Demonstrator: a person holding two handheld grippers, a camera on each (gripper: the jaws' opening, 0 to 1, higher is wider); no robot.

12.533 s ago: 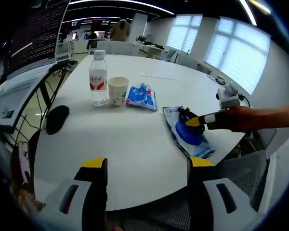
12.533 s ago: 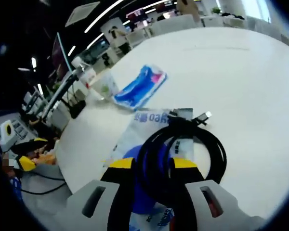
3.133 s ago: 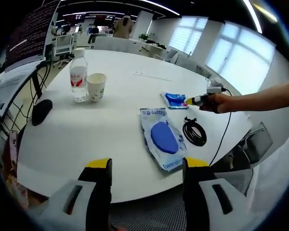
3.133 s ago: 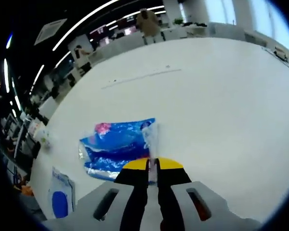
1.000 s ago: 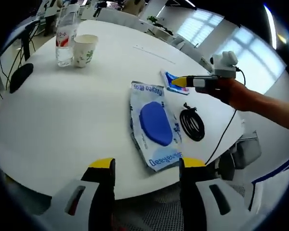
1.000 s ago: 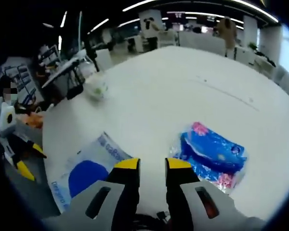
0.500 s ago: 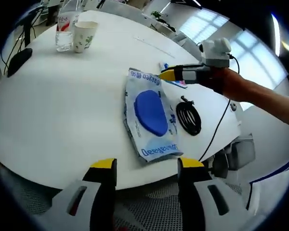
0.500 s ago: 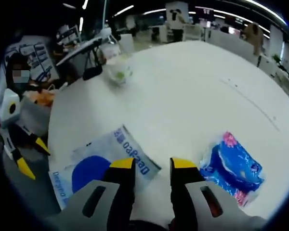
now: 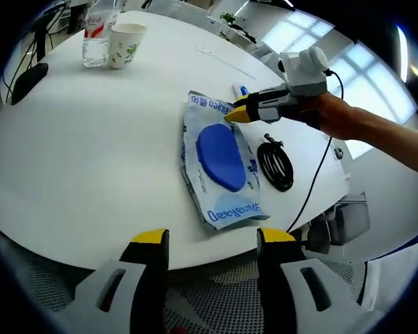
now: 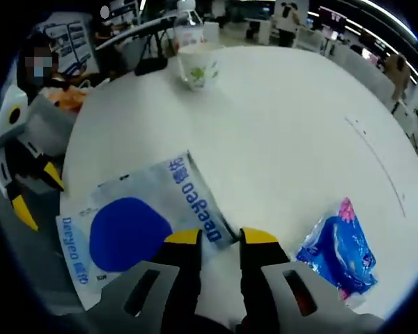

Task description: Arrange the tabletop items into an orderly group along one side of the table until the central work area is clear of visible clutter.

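Right gripper [image 10: 219, 240] is poised at the far corner of the wet wipes pack [image 10: 136, 226], jaws apart and empty, the pack's corner edge lying just ahead of and between the yellow tips. In the left gripper view the same right gripper [image 9: 238, 115] is seen reaching in from the right, its tips at the top end of the wet wipes pack [image 9: 221, 167]. The pack lies flat on the white table [image 9: 90, 153] near the person's edge, long axis running away from the left gripper and roughly across the right gripper's line of approach; it is a pale soft pouch with a blue oval lid and printed lettering, slightly crumpled. The right gripper is judged far the nearer; the left gripper [image 9: 209, 243] hangs off the table edge, jaws apart, holding nothing. A coiled black cable [image 9: 275, 167] lies just beside the pack, and a blue tissue packet [image 10: 338, 254] near it. A water bottle [image 9: 97, 31] and paper cup [image 9: 125, 43] stand together well apart at the far side
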